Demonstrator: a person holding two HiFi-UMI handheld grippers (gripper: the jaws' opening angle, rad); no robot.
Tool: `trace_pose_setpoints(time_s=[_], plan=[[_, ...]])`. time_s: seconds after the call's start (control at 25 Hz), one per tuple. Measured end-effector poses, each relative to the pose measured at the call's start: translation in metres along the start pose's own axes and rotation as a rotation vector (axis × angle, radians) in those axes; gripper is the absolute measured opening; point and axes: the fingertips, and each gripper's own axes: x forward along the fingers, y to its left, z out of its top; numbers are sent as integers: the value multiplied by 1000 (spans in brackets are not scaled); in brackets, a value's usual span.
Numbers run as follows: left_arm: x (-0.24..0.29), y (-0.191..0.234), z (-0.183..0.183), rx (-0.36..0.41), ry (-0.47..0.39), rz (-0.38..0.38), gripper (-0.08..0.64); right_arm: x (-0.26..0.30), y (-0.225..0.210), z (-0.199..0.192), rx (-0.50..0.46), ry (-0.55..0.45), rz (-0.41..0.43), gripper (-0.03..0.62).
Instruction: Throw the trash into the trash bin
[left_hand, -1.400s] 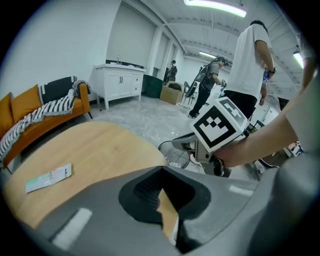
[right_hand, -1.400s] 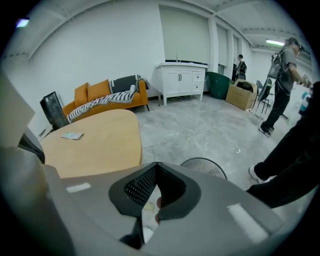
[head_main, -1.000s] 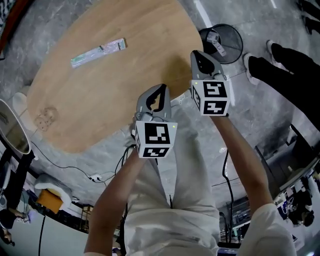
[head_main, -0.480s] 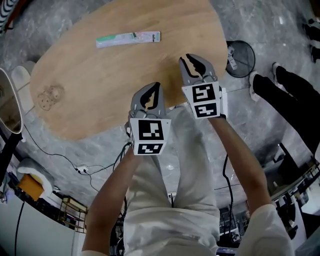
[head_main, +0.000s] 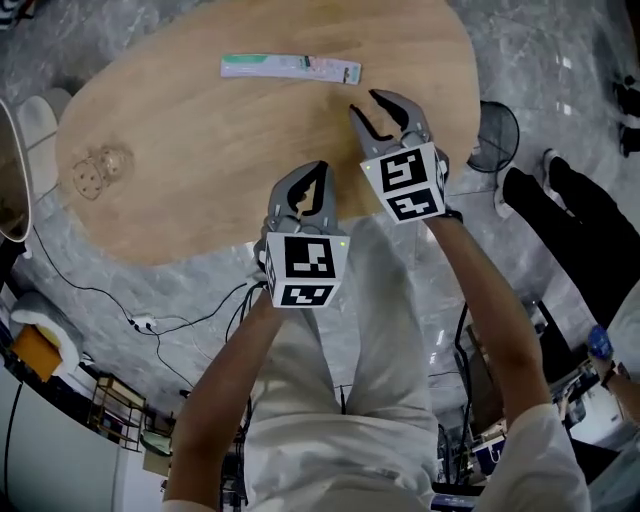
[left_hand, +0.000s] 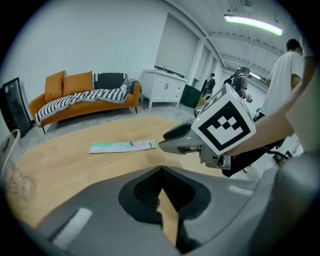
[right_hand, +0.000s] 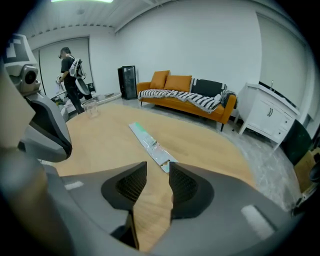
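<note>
Wrapper (head_main: 290, 67) lies flat on desk (head_main: 180, 170), far side. Your left tool (head_main: 314, 170) at desk's near edge, jaws together, empty. Your right tool (head_main: 366, 104) over desk, jaws just been opening, partly apart, nothing between. Bin (head_main: 497, 135) on floor off desk's right end.

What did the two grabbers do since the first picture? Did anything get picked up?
The right gripper swung from by the trash bin back over the table, toward the long wrapper. Its jaws have just been opening, with nothing between them. Nothing was picked up. The left gripper stayed shut and empty, and the wrapper stayed flat on the table.
</note>
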Motion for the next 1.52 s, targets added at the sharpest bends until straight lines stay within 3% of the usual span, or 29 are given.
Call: trace_pose_setpoints(time_s=[0.8,1.08,1.52], plan=[[7,74,3,-85,9,28,0,76,13,34,-212,150,102,167],[5,87,-3,-103,13,29,0,90,21,16,-233,282,146,161],[9,81,11,-83,17,16,0,79,12,31,-132,210,175,125]])
